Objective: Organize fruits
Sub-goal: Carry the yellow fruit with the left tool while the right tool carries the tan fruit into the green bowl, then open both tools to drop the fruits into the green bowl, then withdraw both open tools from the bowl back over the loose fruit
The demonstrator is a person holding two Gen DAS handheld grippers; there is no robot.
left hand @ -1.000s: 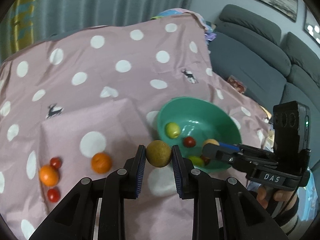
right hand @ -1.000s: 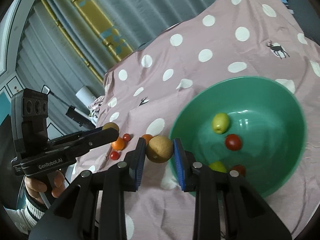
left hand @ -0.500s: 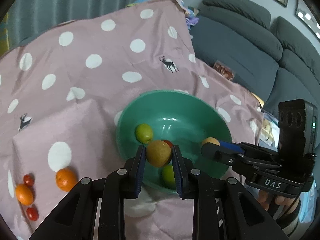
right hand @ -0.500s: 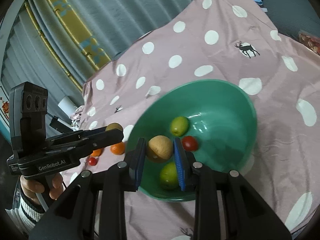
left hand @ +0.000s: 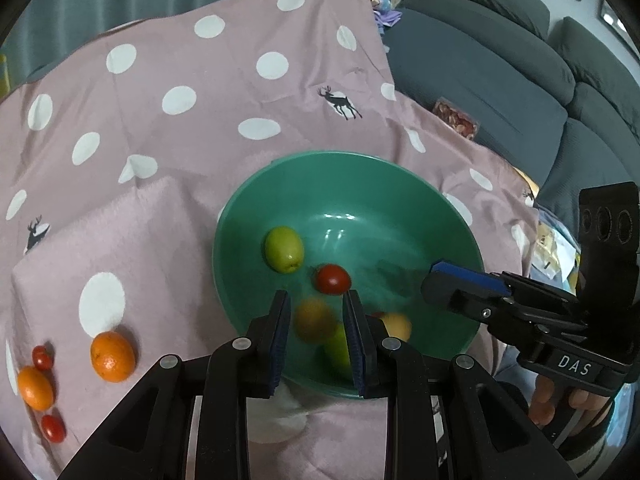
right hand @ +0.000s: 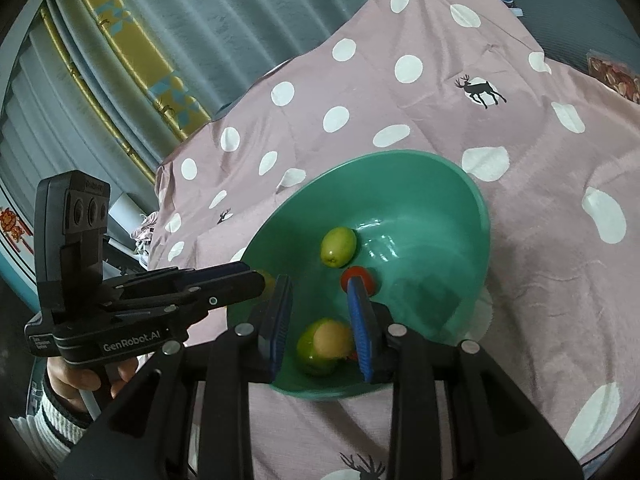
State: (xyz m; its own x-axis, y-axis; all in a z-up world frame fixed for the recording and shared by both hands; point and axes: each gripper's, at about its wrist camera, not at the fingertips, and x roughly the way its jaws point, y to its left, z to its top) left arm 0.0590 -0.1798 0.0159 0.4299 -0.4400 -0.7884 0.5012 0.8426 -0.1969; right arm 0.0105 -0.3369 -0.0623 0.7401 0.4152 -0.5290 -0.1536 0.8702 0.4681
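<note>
In the left wrist view, the brown fruit (left hand: pixel 314 320) shows blurred between the pads of the left gripper (left hand: pixel 316 300), just over the near inside wall of the green bowl (left hand: pixel 400 184). The jaws are drawn in narrow and clamp it. In the right wrist view, a sliver of the fruit peeks out at that gripper's tip above the bowl's rim.

The tan fruit (right hand: pixel 332 340) lies free in the bowl, blurred, below the pads of the right gripper (right hand: pixel 320 292) and against a green fruit (right hand: pixel 310 354). The right jaws stand about a fruit's width apart and grip nothing.

Deeper in the bowl we see a second green fruit (left hand: pixel 283 249) with a cherry tomato (left hand: pixel 332 279) close beside it.

Outside the bowl, on the pink spotted cloth (left hand: pixel 200 100), two oranges (left hand: pixel 113 356) (left hand: pixel 35 387) and two small tomatoes (left hand: pixel 42 357) (left hand: pixel 53 428) lie together, well apart from the bowl.

A person's hand (right hand: pixel 76 376) in a striped cuff holds the left gripper's handle. A grey sofa (left hand: pixel 500 72) stands past the cloth.
</note>
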